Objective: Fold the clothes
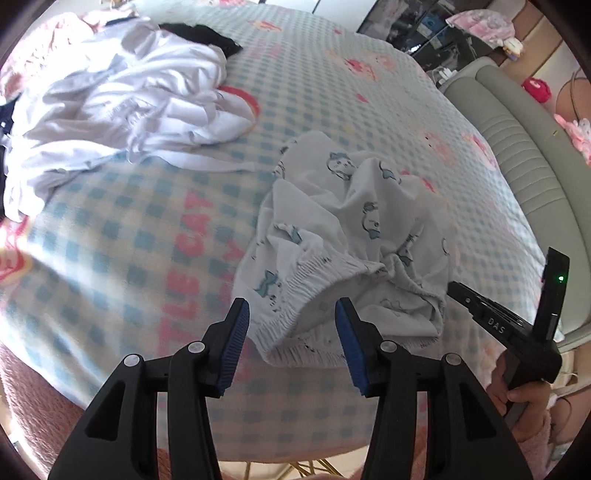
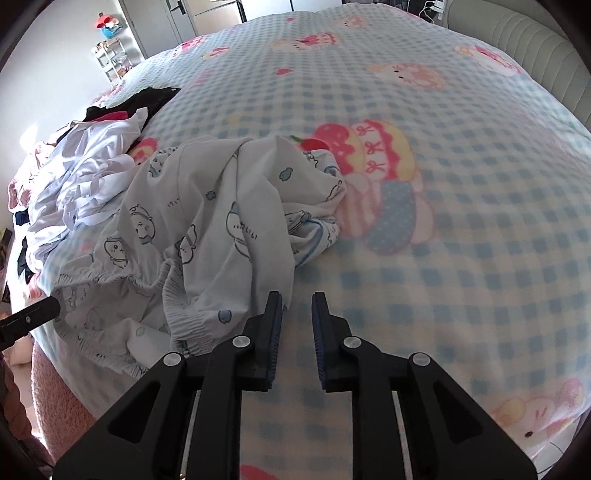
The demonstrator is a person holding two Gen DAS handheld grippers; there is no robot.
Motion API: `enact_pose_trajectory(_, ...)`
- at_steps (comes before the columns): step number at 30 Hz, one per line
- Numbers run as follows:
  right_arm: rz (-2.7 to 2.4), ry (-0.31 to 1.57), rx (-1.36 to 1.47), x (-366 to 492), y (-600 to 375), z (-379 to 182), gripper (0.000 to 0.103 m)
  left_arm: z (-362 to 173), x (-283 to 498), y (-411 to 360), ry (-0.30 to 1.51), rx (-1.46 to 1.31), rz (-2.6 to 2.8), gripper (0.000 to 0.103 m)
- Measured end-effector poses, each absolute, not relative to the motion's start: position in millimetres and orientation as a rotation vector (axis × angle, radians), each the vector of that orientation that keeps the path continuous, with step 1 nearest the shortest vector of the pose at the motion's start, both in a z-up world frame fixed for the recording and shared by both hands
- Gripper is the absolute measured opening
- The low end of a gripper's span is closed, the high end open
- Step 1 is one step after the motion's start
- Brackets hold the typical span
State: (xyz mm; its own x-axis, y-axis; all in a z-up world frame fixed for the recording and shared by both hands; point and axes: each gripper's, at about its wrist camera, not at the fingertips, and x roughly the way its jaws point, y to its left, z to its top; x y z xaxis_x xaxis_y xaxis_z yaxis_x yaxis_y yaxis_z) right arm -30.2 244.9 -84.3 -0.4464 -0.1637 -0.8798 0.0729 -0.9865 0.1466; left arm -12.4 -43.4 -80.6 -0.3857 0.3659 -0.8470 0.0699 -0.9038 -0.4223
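White pyjama bottoms with a blue cartoon print lie crumpled on the checked blanket. Their elastic waistband faces me. My left gripper is open just above that waistband, which shows between the blue pads without either pad pressing on it. In the right wrist view the same pyjama bottoms spread to the left. My right gripper is open by a narrow gap with only blanket behind it, and its left finger is beside the cloth's edge. The right gripper's body shows at the garment's right side, held by a hand.
A pile of white clothes and a black garment lie at the far left of the bed. A padded grey bed frame runs along the right. The blanket's near edge drops off just below the grippers. A shelf stands by the wall.
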Motion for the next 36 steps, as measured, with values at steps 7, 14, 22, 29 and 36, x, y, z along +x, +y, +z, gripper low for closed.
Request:
enact_pose_trajectory(7,-2.43,-0.001,1.467,-26.0,200.7,-71.5,0.033,-99.4,7.4,-31.9,-0.733,-1.74,2.333,0.052)
enact_pose_trajectory(14,-2.34,0.138,1.509,-33.3,163.9,-85.4,0.043,-111.0,21.5,-22.1,-0.762,-1.797,2.278,0.055)
enact_pose_trajectory(22,-2.376,0.084,1.6,-38.5,176.0,-103.0,0.038,-126.0,4.3,7.1,-0.764,-1.691,2.225,0.056)
enact_pose_trajectory(29,-2.527,-0.032,1.547,-26.8,207.6,-91.1,0.026,-133.6,-4.5,7.5,-0.817,-1.681,2.262,0.056)
enact_pose_trajectory(36,-2.582,-0.066,1.518,-21.7,222.3,-80.0,0.021,-124.6,-32.5,2.9,-0.812,-1.628,2.311,0.054)
